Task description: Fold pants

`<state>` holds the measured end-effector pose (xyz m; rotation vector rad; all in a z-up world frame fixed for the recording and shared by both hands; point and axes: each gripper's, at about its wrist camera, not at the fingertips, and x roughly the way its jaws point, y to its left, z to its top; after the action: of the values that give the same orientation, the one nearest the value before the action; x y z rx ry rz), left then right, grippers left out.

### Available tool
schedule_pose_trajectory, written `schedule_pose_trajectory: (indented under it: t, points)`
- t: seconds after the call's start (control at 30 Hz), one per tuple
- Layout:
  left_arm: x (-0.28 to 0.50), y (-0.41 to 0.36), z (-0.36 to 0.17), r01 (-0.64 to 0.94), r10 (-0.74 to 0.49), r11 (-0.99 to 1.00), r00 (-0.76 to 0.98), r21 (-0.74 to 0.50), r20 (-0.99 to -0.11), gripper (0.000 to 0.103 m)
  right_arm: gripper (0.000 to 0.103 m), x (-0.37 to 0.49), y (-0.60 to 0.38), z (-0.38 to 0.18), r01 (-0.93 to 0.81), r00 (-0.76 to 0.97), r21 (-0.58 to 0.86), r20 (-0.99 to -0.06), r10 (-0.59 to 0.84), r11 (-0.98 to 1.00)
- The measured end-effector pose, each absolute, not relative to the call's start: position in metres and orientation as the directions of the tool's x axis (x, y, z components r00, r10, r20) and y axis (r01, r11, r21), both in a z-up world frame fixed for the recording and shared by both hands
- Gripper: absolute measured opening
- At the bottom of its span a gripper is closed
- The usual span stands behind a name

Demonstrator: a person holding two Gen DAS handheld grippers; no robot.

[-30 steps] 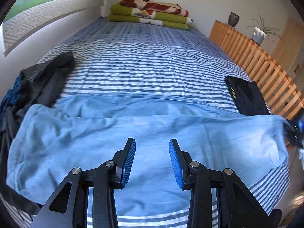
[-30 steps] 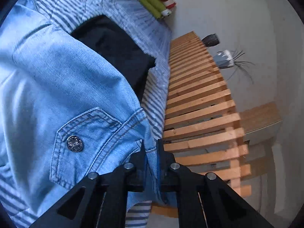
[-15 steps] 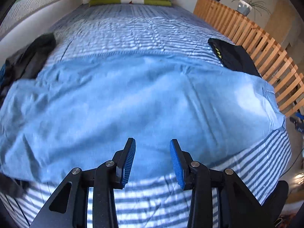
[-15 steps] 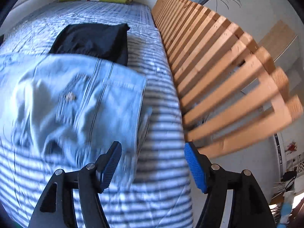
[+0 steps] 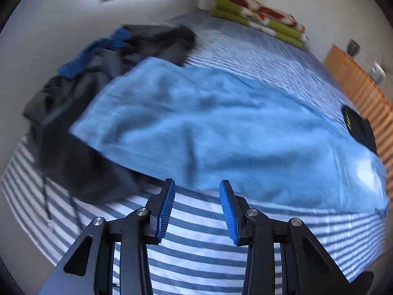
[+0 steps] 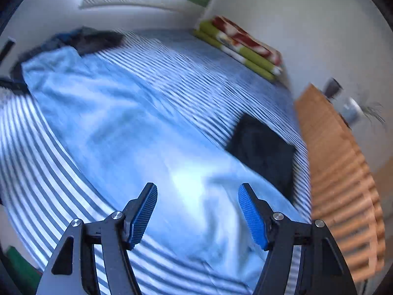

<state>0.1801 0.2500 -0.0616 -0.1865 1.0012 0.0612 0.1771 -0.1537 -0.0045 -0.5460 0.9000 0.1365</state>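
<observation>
A: left gripper state?
B: blue ribbed pads set a narrow gap apart, nothing between them. It hangs over the blue-and-white striped bedsheet, just short of the near edge of the light blue denim pants

A: right gripper?
B: jaws wide, empty, above the pants at their end nearest the wooden slatted bed rail

A: where are the pants?
B: spread flat across the sheet, both grippers clear of them. Their far end partly overlies a crumpled dark grey and blue clothes heap

A: anything else around the pants?
B: folded black garment touching their rail-side end, towards the wall. Folded green, red and white blanket well beyond the pants by the wall. View is motion-blurred
</observation>
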Motion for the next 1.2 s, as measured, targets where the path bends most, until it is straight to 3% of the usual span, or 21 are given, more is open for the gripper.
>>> schedule_pose_trajectory:
  t: [0.13, 0.27, 0.3, 0.33, 0.4, 0.5, 0.67, 0.77, 0.83, 0.93, 1.03, 1.1, 1.2]
  points:
    - [0.188, 0.306, -0.055, -0.214, -0.006, 0.964, 0.575, -0.157, -0.818, 0.041, 0.065, 0.246, -0.069, -0.012, -0.46, 0.594, -0.32, -0.805, 0.019, 0.828]
    - [0.212, 0.339, -0.046, -0.202, 0.014, 0.97, 0.601, -0.135, -0.799, 0.041, 0.064, 0.325, 0.003, -0.056, -0.5, 0.528, -0.295, -0.849, 0.017, 0.814]
    - [0.222, 0.345, -0.043, -0.192, 0.015, 0.973, 0.608, -0.129, -0.794, 0.044, 0.064, 0.35, 0.02, -0.068, -0.497, 0.503, -0.262, -0.864, 0.029, 0.827]
    - [0.23, 0.35, -0.042, -0.186, 0.022, 0.976, 0.609, -0.116, -0.793, 0.053, 0.064, 0.365, 0.031, -0.075, -0.494, 0.483, -0.231, -0.875, 0.044, 0.838]
    - [0.243, 0.353, -0.043, -0.175, 0.042, 0.981, 0.614, -0.084, -0.788, 0.06, 0.064, 0.404, 0.059, -0.094, -0.502, 0.413, -0.126, -0.904, 0.11, 0.855]
    - [0.254, 0.367, -0.057, -0.16, 0.003, 0.981, 0.593, -0.114, -0.805, 0.06, 0.064, 0.443, 0.108, -0.111, -0.525, 0.323, 0.047, -0.912, 0.251, 0.85]
    - [0.253, 0.374, -0.086, -0.153, -0.061, 0.972, 0.571, -0.18, -0.819, 0.061, 0.064, 0.468, 0.19, -0.148, -0.604, 0.289, 0.064, -0.911, 0.293, 0.795]
    - [0.252, 0.367, -0.095, -0.128, -0.072, 0.976, 0.574, -0.176, -0.816, 0.052, 0.064, 0.481, 0.217, -0.176, -0.601, 0.251, 0.087, -0.923, 0.291, 0.794]
    - [0.251, 0.364, -0.095, -0.11, -0.076, 0.979, 0.582, -0.171, -0.81, 0.037, 0.064, 0.49, 0.228, -0.189, -0.586, 0.256, 0.082, -0.925, 0.28, 0.806]
    - [0.246, 0.358, -0.092, -0.077, -0.101, 0.979, 0.615, -0.187, -0.782, 0.027, 0.064, 0.503, 0.226, -0.19, -0.559, 0.293, 0.068, -0.916, 0.273, 0.827]
    - [0.236, 0.339, -0.082, -0.003, -0.167, 0.974, 0.659, -0.225, -0.733, 0.025, 0.064, 0.523, 0.215, -0.197, -0.501, 0.328, -0.02, -0.929, 0.169, 0.865]
    - [0.232, 0.318, -0.074, 0.078, -0.25, 0.96, 0.665, -0.267, -0.704, 0.025, 0.064, 0.529, 0.203, -0.196, -0.472, 0.289, 0.052, -0.934, 0.21, 0.88]
    - [0.232, 0.283, -0.066, 0.18, -0.307, 0.951, 0.66, -0.252, -0.686, 0.025, 0.064, 0.52, 0.196, -0.185, -0.504, 0.18, 0.282, -0.89, 0.418, 0.817]
